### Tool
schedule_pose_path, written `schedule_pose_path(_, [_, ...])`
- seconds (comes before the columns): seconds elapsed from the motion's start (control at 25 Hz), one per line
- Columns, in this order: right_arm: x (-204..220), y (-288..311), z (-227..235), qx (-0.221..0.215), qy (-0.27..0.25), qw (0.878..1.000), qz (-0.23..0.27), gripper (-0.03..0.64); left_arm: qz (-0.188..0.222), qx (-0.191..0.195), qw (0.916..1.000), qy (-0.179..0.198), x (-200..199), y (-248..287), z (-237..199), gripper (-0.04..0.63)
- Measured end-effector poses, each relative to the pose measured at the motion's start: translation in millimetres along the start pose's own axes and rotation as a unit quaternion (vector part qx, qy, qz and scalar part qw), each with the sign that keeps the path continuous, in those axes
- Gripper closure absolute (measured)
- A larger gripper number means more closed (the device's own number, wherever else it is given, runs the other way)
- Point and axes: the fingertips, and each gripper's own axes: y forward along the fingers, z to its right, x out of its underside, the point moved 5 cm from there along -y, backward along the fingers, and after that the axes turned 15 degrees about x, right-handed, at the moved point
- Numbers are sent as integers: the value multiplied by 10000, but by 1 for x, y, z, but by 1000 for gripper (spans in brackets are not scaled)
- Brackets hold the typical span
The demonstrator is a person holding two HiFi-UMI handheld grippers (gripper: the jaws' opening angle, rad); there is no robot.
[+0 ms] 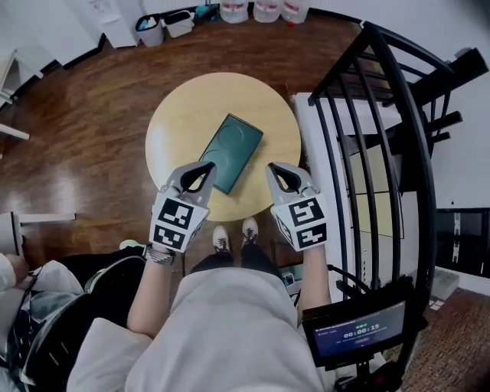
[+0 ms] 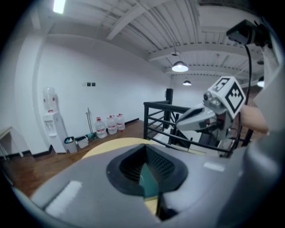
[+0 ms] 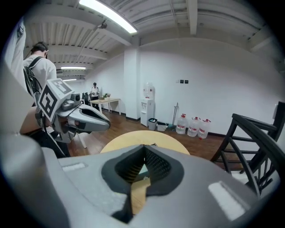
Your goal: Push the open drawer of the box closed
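Observation:
A flat teal box (image 1: 230, 152) lies on the round yellow table (image 1: 176, 122), a little right of its middle; I cannot make out a drawer on it. My left gripper (image 1: 207, 166) is shut and empty, its tips over the box's near left corner. My right gripper (image 1: 273, 168) is also shut and empty, hovering just right of the box near the table's edge. In the left gripper view the closed left gripper (image 2: 144, 147) shows a sliver of the teal box (image 2: 149, 180) below, with the right gripper (image 2: 196, 118) beside it. The right gripper view shows its closed right gripper (image 3: 144, 146) above the table (image 3: 147, 136).
A black metal railing (image 1: 383, 115) stands right of the table. Water bottles (image 1: 256, 9) and small bins (image 1: 164, 27) line the far wall. My shoes (image 1: 233, 236) are at the table's near edge. A screen (image 1: 360, 329) sits at lower right. A person (image 3: 38, 67) stands to the left.

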Motion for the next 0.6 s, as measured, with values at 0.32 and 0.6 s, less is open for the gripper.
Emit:
schedule_pose_path(0.32, [-45, -26, -3, 196, 234, 9978, 591, 613, 561, -478, 9955, 600, -36, -42, -5, 588])
schedule_pose_path(0.6, [-85, -37, -23, 46, 255, 9943, 1035, 614, 1445, -686, 9857, 532, -65, -91, -18, 588])
